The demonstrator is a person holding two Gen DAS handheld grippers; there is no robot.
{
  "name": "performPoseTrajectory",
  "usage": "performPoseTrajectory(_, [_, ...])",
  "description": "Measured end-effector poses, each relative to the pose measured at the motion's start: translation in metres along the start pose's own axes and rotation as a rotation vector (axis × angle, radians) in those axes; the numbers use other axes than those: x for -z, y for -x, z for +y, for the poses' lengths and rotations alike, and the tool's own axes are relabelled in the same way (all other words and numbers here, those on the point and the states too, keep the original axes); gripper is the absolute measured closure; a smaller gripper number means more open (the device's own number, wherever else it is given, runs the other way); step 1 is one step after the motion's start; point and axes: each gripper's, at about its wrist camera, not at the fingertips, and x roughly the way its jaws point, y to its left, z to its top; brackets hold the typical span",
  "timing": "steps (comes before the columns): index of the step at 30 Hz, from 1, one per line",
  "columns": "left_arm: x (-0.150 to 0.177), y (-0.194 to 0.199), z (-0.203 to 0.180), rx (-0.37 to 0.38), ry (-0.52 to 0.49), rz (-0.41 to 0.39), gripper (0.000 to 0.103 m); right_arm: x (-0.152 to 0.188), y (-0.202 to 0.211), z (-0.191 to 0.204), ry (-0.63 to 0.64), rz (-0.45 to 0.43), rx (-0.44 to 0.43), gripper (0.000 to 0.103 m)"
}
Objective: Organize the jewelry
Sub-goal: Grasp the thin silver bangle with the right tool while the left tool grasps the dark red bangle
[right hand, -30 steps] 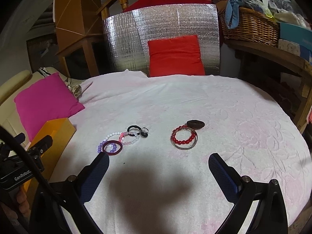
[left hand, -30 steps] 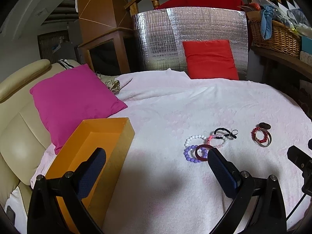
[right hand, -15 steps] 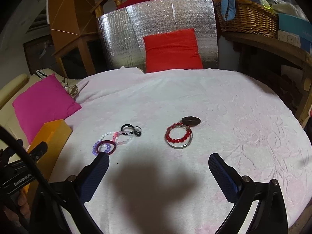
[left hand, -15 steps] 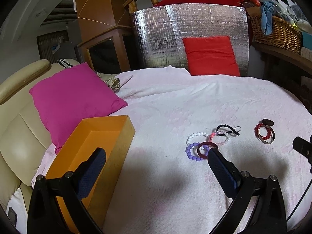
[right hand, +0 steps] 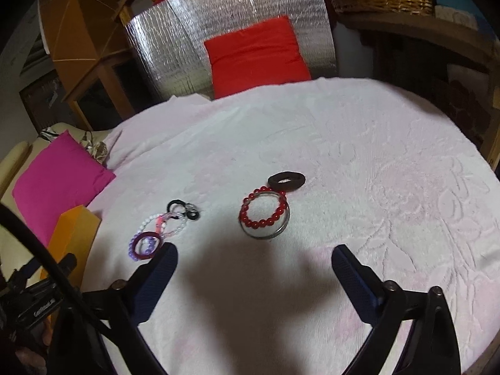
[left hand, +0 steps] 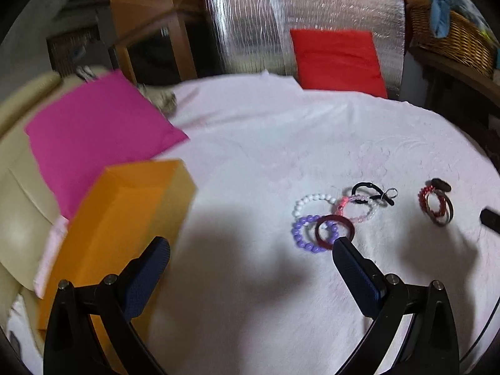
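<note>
An orange box [left hand: 125,218] is seen at the left edge of the pale cloth [left hand: 265,143], beside a pink cushion [left hand: 93,131]. The left gripper [left hand: 250,259] is held wide apart and empty above the cloth. A tangle of bracelets [right hand: 159,228] lies just past its right finger. Further right, a red bead bracelet [right hand: 264,212] rests inside a metal bangle [right hand: 265,234], touching a dark ring [right hand: 286,181]. The right gripper [right hand: 254,265] is closing, nothing between its jaws.
</note>
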Motion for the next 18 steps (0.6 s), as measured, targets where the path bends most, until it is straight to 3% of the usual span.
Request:
performPoseTrajectory(3, [-0.007,-0.025,-0.007,0.038,0.022,0.049,0.000,-0.007,-0.023,-0.004,-0.002,0.063,-0.015,0.023])
performPoseTrajectory(10, [-0.001,-0.058,-0.013,0.154,0.028,0.137,0.000,-0.020,-0.071,-0.006,0.005,0.119,0.053,0.033])
performPoseTrajectory(13, [-0.001,-0.062,-0.015,0.147,-0.016,0.129,0.001,-0.024,-0.085,-0.013,-0.022,0.141,0.075,0.042])
performPoseTrajectory(15, [0.000,-0.065,-0.016,0.164,-0.037,0.136,0.014,-0.025,-0.092,-0.020,-0.055,0.156,0.085,0.046])
performPoseTrajectory(18, [0.002,-0.074,-0.015,0.224,-0.052,0.179,0.033,-0.028,-0.094,-0.029,-0.086,0.162,0.083,0.059])
